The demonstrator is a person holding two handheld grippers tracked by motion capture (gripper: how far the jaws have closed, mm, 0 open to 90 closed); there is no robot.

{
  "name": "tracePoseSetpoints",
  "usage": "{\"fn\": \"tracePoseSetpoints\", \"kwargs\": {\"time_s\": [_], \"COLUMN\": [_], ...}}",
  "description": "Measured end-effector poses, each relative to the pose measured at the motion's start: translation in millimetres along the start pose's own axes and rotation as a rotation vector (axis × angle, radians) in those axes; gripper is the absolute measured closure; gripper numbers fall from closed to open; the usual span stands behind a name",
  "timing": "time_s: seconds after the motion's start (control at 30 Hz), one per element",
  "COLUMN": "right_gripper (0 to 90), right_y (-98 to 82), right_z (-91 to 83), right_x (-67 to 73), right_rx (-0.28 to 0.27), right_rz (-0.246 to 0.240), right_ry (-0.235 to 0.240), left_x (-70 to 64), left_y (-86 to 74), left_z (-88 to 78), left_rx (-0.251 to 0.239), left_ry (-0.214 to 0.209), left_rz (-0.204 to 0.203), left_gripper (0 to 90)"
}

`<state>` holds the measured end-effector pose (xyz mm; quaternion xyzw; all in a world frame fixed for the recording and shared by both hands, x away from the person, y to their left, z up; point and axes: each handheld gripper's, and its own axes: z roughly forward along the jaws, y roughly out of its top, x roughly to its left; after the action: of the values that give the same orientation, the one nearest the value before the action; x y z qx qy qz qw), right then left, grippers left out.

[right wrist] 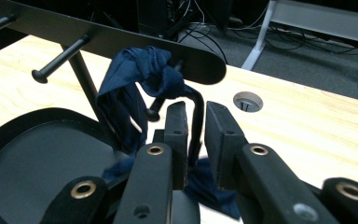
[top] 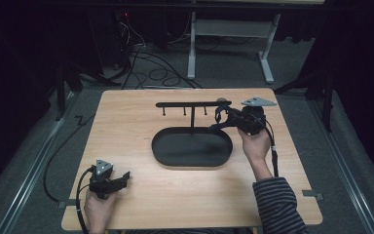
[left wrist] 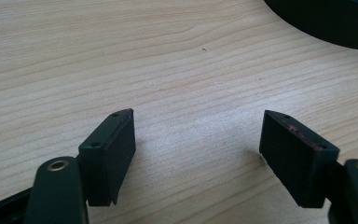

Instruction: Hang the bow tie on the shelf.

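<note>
A black stand has an oval base (top: 175, 155) and a post carrying a horizontal bar (top: 190, 104) with pegs. A dark blue fabric scrunchie (right wrist: 140, 77) appears looped over the peg nearest the bar's right end, and its lower part trails toward the base. My right gripper (right wrist: 196, 123) is shut on a thin strand of the scrunchie just in front of that peg. In the high view this gripper (top: 225, 119) sits at the bar's right end with the scrunchie (top: 219, 111). My left gripper (top: 125, 177) rests near the table's front left, open (left wrist: 198, 123) over bare wood.
The wooden table (top: 126, 126) has a round cable hole (right wrist: 248, 100) just behind the bar's right end. The base's rim (left wrist: 326, 25) lies ahead and to the right of the left gripper. Cables and a desk frame (top: 192, 44) are on the floor beyond the table.
</note>
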<state>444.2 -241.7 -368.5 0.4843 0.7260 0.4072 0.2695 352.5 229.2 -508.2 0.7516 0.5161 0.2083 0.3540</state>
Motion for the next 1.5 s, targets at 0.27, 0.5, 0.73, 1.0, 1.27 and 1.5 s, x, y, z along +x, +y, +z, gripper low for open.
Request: {"fn": "tracePoseSetpoints", "kwargs": {"time_s": [0.27, 0.5, 0.73, 1.0, 1.27, 1.5], "right_gripper": [77.3, 76.2, 74.3, 69.1, 65.7, 65.4], "right_y": [-4.1, -6.7, -11.3, -20.6, -40.0, -60.1], "right_z": [-8.7, -14.2, -26.6, -38.9, -50.8, -57.1], "right_x": [-3.9, -5.4, -11.2, -16.7, -22.9, -28.3], "right_rx": [-0.017, -0.027, -0.034, -0.023, -0.026, -0.026], "right_rz": [0.009, 0.007, 0.015, 0.028, 0.049, 0.071], "right_ry": [0.011, 0.015, 0.017, 0.036, 0.05, 0.05], "left_x": [-0.3, -0.4, -0.6, -0.9, -1.2, -1.4], "left_y": [0.0, 0.0, 0.1, 0.1, 0.1, 0.2], "left_z": [0.1, 0.1, 0.2, 0.4, 0.6, 0.5], "left_rx": [0.001, 0.001, 0.001, 0.0, 0.001, 0.003], "left_ry": [0.002, 0.003, 0.005, 0.008, 0.01, 0.012], "left_rz": [0.003, 0.004, 0.006, 0.007, 0.009, 0.013], "left_gripper": [27.3, 27.3, 27.3, 27.3, 27.3, 27.3]}}
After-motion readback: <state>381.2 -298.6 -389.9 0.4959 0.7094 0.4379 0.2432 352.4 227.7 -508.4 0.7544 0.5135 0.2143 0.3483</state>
